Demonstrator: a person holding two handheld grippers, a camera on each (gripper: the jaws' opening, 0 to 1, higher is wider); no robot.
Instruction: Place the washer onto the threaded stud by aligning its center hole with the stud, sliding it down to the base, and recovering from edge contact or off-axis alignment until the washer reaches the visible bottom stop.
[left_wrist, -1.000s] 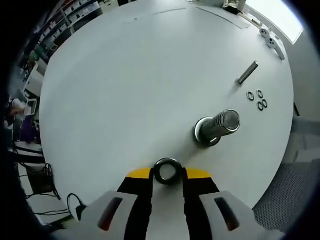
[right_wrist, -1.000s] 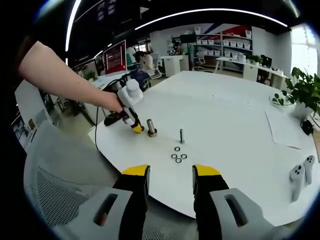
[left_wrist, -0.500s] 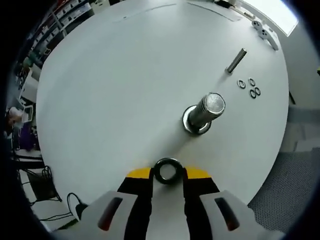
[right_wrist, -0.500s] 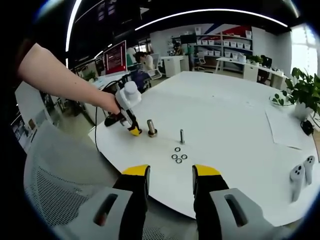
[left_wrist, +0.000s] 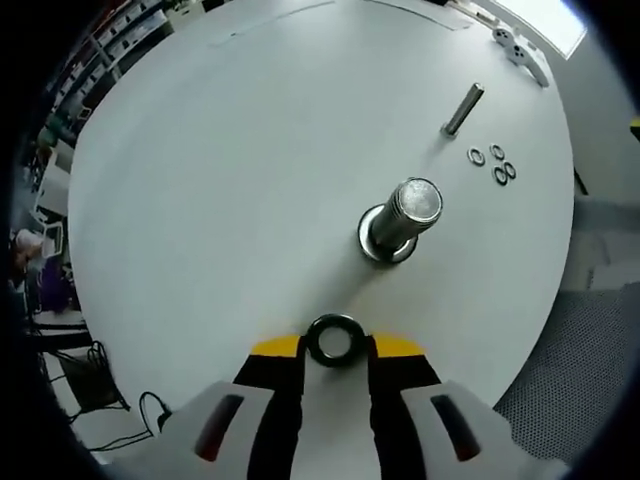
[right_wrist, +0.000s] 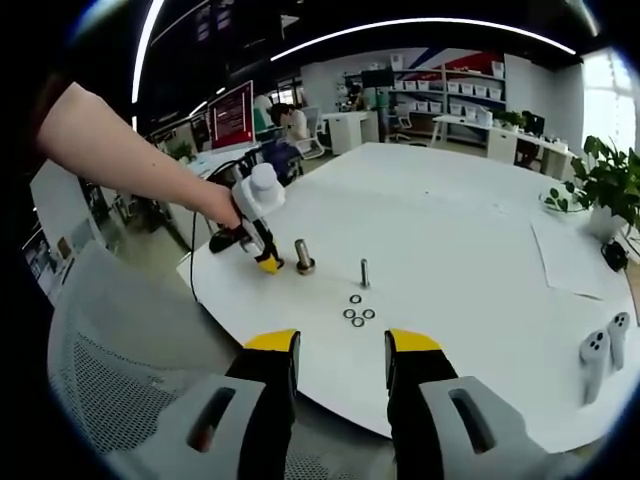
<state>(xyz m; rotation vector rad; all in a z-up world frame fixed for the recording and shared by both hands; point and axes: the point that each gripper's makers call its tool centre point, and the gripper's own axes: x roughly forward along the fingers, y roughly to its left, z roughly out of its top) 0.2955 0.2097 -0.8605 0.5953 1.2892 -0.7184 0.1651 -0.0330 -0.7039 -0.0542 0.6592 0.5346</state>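
A dark ring washer (left_wrist: 335, 341) is clamped between the yellow-tipped jaws of my left gripper (left_wrist: 335, 347), held above the white round table (left_wrist: 230, 170). The thick threaded stud (left_wrist: 402, 217) stands upright on its flange up and to the right of the washer, apart from it. From the right gripper view, the stud (right_wrist: 302, 255) sits near the table's near-left edge, with the left gripper (right_wrist: 266, 262) just to its left in a person's hand. My right gripper (right_wrist: 340, 350) hangs open off the table edge, with nothing between its jaws.
A thin bolt (left_wrist: 462, 108) lies beyond the stud, with several small rings (left_wrist: 493, 165) beside it. A white controller (left_wrist: 522, 52) rests at the far table edge. A mesh chair (right_wrist: 110, 370) stands below the table's rim. A potted plant (right_wrist: 595, 185) and papers occupy the far right.
The left gripper view has shifted: the stud now appears more to the left and is seen more from above. The washer stays clamped. The right gripper has not moved.
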